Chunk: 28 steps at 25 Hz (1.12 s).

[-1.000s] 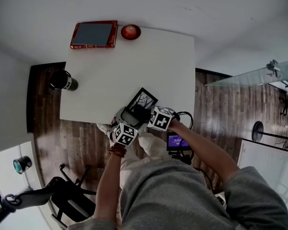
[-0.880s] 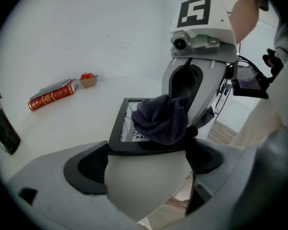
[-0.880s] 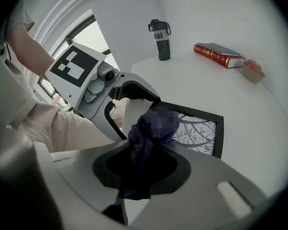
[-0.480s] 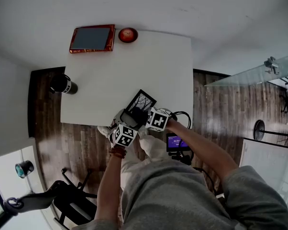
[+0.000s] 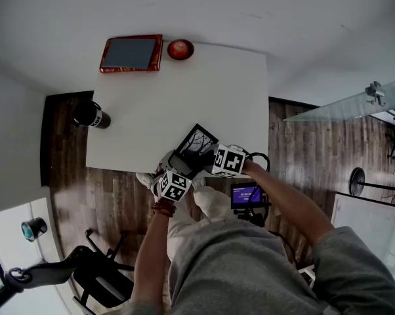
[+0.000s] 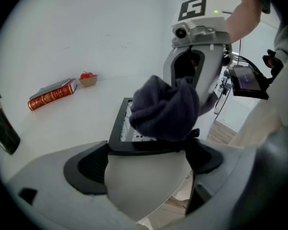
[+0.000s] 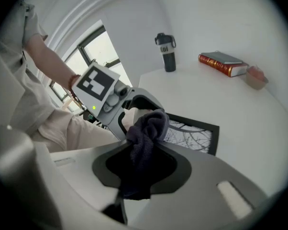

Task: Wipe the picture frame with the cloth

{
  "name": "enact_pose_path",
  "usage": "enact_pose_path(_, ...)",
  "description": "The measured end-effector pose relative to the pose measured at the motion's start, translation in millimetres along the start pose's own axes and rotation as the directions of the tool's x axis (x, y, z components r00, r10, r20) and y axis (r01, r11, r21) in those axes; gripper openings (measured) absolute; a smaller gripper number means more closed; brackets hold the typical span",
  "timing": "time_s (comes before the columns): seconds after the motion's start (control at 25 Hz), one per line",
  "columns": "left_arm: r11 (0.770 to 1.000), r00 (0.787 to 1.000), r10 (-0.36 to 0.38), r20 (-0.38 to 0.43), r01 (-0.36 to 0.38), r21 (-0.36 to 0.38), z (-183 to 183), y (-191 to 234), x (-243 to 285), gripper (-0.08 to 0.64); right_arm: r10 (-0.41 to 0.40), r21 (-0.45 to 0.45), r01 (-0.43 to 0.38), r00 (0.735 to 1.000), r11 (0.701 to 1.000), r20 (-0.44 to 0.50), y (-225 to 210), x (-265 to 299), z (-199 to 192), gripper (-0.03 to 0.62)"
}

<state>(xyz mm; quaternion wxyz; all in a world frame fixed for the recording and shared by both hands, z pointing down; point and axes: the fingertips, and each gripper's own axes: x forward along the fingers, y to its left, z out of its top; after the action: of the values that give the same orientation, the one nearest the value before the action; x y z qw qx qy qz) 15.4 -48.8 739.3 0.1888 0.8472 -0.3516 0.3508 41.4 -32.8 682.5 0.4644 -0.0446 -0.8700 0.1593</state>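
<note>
A black picture frame (image 5: 197, 140) with a tree print lies tilted at the near edge of the white table (image 5: 184, 90). My left gripper (image 5: 180, 167) is shut on the frame's near edge (image 6: 144, 146), one jaw at each end of it. My right gripper (image 5: 209, 159) is shut on a dark grey cloth (image 7: 145, 137). The bunched cloth (image 6: 164, 108) presses on the frame's near right part. In the right gripper view the frame's glass (image 7: 192, 134) shows just beyond the cloth, with the left gripper (image 7: 116, 101) at its left.
At the far edge of the table lie a red book (image 5: 130, 53) and a small red bowl (image 5: 180, 48). A black bottle (image 5: 89, 115) stands beyond the table's left side. A small lit screen (image 5: 245, 194) with cables sits by the person's legs over the wooden floor.
The right gripper with the cloth has shifted a little to the right across the frame. The left gripper still holds the frame at the same spot.
</note>
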Motion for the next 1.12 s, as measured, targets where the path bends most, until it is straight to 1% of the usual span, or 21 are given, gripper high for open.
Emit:
enact_pose_path(0.08,1.000,1.000,0.002,0.003,-0.002,0.003,-0.1,1.4,-0.8,0.509,-0.035,0.010,0.034,0.997,0.999,0.068,-17.1,-23.8,6.7,0.097)
enact_pose_path(0.16,1.000,1.000,0.002,0.005,-0.002,0.004,0.7,1.4,-0.2,0.508,-0.113,0.005,0.113,0.986,0.994,0.122,-42.2,-48.7,9.3,0.097)
enact_pose_path(0.28,1.000,1.000,0.000,0.005,0.000,0.004,-0.4,1.2,-0.3,0.508,-0.240,-0.059,0.250,0.961,0.966,0.135,-76.6,-67.1,10.9,0.097)
enact_pose_path(0.36,1.000,1.000,0.000,0.003,0.000,0.003,-1.3,0.7,-0.9,0.508,-0.286,-0.092,0.298,0.950,0.950,0.125,-92.8,-64.6,16.8,0.097)
enact_pose_path(0.48,1.000,1.000,-0.001,0.001,0.001,0.001,-0.5,0.1,-0.4,0.508,-0.299,-0.094,0.309,0.948,0.946,0.106,-107.5,-50.9,33.0,0.097)
enact_pose_path(0.56,1.000,1.000,0.000,0.002,0.000,0.002,-0.1,0.6,-0.3,0.508,-0.300,-0.107,0.305,0.952,0.946,0.064,-112.9,-38.5,36.9,0.097)
enact_pose_path(0.68,1.000,1.000,0.000,0.004,0.000,0.002,0.1,0.8,-0.8,0.509,-0.321,-0.135,0.315,0.947,0.939,-0.028,-123.1,-22.5,25.0,0.097)
enact_pose_path(0.76,1.000,1.000,0.000,0.004,0.000,0.003,0.7,0.6,-0.7,0.508,-0.329,-0.132,0.318,0.942,0.939,-0.069,-128.2,-17.8,13.0,0.095)
enact_pose_path(0.92,1.000,1.000,0.001,0.006,-0.002,0.007,-1.0,1.4,-0.3,0.509,-0.300,-0.064,0.296,0.950,0.953,-0.081,-124.5,-19.4,-5.4,0.094)
enact_pose_path(1.0,1.000,1.000,0.003,0.007,-0.003,0.007,-1.2,1.5,-0.7,0.509,-0.285,0.000,0.286,0.956,0.958,-0.065,-120.9,-20.4,-14.6,0.092)
enact_pose_path(1.12,1.000,1.000,0.002,0.007,-0.002,0.007,-1.2,1.3,-0.8,0.509,-0.288,0.102,0.290,0.957,0.951,-0.038,-120.7,-21.3,-20.0,0.092)
